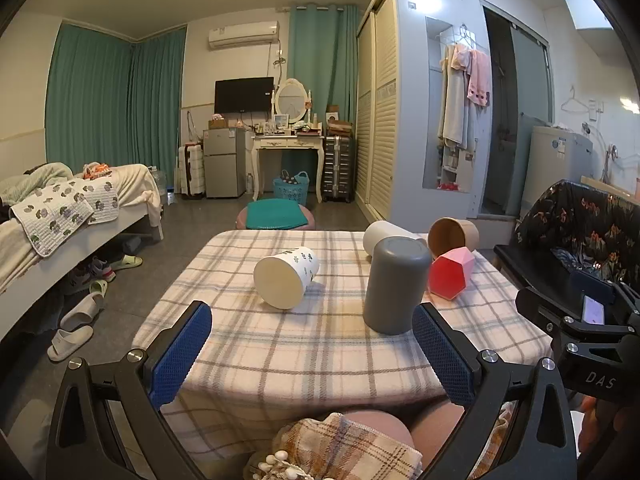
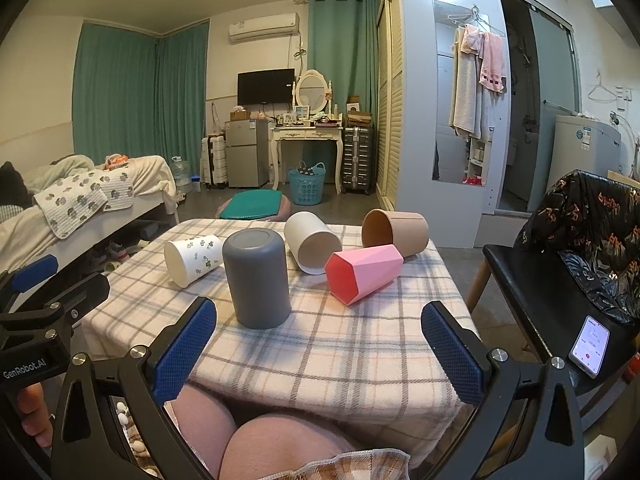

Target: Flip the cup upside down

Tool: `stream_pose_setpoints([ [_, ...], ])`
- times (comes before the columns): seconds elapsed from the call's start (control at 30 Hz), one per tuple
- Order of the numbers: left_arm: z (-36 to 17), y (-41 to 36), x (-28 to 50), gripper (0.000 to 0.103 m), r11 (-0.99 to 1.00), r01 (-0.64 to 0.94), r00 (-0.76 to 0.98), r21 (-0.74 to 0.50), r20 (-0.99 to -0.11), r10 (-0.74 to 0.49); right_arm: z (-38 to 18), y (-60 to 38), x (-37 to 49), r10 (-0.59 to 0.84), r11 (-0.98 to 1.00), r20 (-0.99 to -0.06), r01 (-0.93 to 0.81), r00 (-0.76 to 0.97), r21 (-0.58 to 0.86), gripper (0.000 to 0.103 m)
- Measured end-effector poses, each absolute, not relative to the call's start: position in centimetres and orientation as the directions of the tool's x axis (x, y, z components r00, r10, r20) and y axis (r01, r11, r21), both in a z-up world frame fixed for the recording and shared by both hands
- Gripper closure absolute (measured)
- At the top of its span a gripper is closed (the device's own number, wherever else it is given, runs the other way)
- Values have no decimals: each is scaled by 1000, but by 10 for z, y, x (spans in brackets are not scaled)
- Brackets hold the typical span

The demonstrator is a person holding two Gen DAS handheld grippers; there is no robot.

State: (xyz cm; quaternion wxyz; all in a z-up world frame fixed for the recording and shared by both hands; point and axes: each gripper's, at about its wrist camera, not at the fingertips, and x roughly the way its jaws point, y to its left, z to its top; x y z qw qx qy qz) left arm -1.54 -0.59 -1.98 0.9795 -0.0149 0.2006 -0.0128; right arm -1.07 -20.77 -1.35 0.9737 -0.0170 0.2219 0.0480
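A grey cup (image 1: 394,286) (image 2: 257,278) stands upside down, base up, on the plaid-covered table (image 1: 320,352) (image 2: 340,344). Several other cups lie on their sides: a white leaf-print cup (image 1: 286,276) (image 2: 194,259), a cream cup (image 1: 384,236) (image 2: 312,246), a brown paper cup (image 1: 454,236) (image 2: 396,232) and a pink faceted cup (image 1: 452,272) (image 2: 362,272). My left gripper (image 1: 312,344) is open and empty, near the table's front edge, short of the grey cup. My right gripper (image 2: 320,340) is open and empty, just short of the grey cup.
A black chair (image 2: 560,292) with a floral bag stands right of the table, with a lit phone (image 2: 591,346) on its seat. A bed (image 1: 60,216) is at the left, slippers (image 1: 72,332) on the floor. My knees (image 2: 256,440) sit under the table's front edge.
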Motion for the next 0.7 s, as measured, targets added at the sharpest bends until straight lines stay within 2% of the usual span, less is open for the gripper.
stream_pose_setpoints([
  [0.7, -26, -5, -15, 0, 999, 7, 915, -35, -402, -20, -21, -205, -8, 92, 994, -450, -109, 888, -11, 0],
])
